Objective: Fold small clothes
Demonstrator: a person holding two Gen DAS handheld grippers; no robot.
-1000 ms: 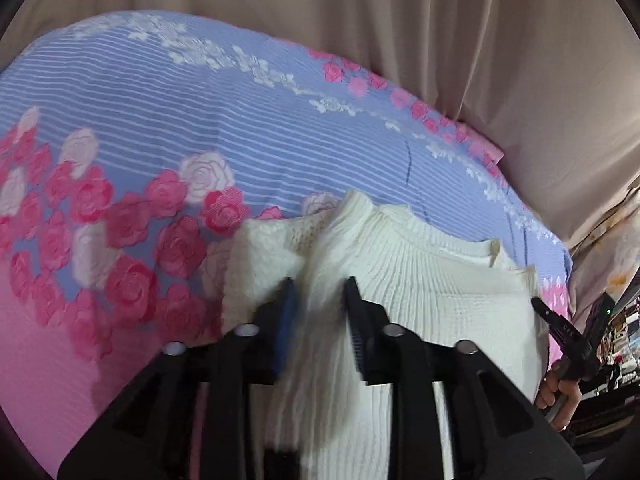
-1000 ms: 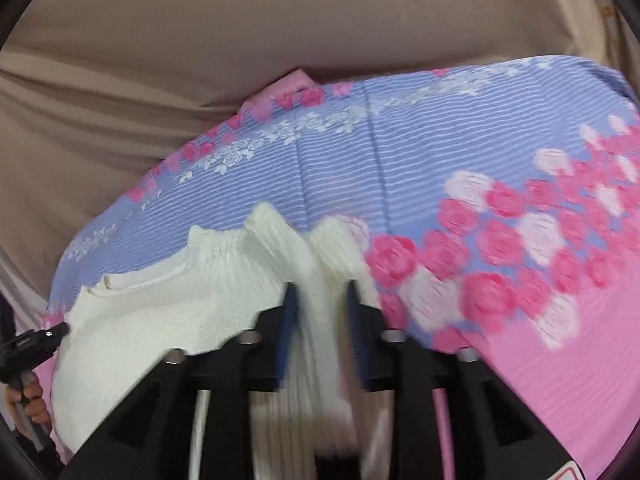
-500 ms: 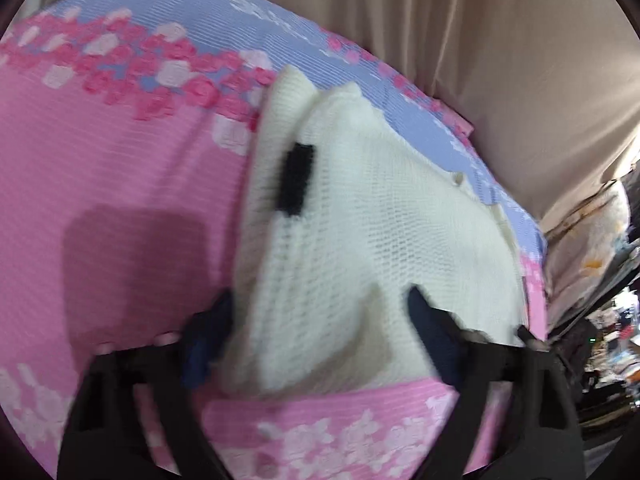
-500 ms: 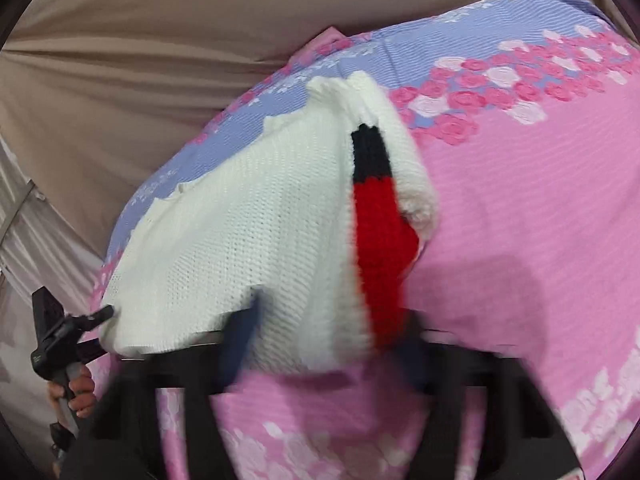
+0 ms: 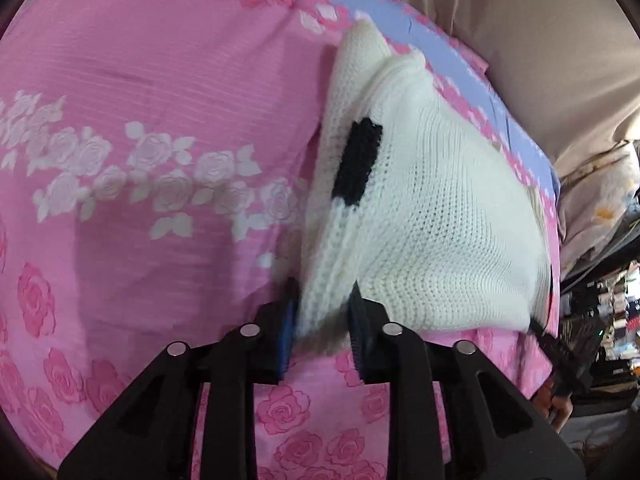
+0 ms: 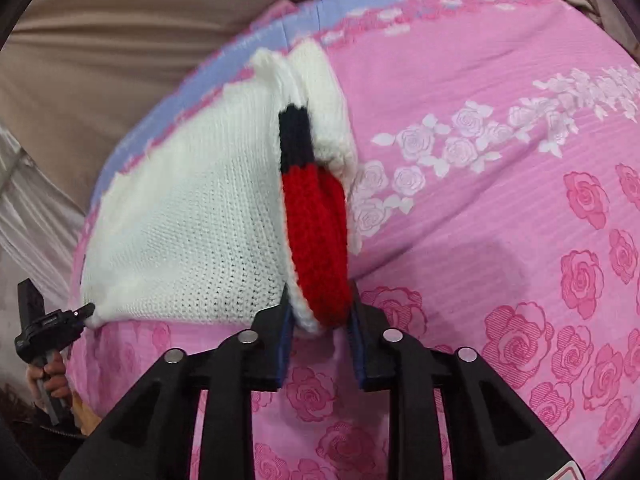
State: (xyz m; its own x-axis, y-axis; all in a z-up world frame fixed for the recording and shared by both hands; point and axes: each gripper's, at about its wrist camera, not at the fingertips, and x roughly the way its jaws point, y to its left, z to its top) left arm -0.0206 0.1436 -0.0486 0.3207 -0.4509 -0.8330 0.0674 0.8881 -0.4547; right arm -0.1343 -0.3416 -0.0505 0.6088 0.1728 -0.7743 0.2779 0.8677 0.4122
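Note:
A white knit sweater (image 5: pixel 440 208) with a black patch (image 5: pixel 358 160) hangs stretched over the pink floral bedsheet (image 5: pixel 160 80). My left gripper (image 5: pixel 322 312) is shut on its near left corner. In the right wrist view the same sweater (image 6: pixel 192 220) shows a red and black band (image 6: pixel 316 232), and my right gripper (image 6: pixel 320 312) is shut on that banded edge. Each camera catches the other gripper at the opposite corner: the right gripper (image 5: pixel 556 356) at the far right, the left gripper (image 6: pixel 52 328) at the far left, held by a hand (image 6: pixel 52 380).
The sheet turns blue striped (image 6: pixel 304 12) toward the far edge, with a beige curtain (image 5: pixel 540 20) behind it. A patterned pillow (image 5: pixel 596 200) and cluttered shelves (image 5: pixel 600 312) sit to the right of the bed.
Both grippers have drawn the sweater back from the blue far end over the pink part of the sheet. Their jaws stood wide half a second ago and are now closed on its corners.

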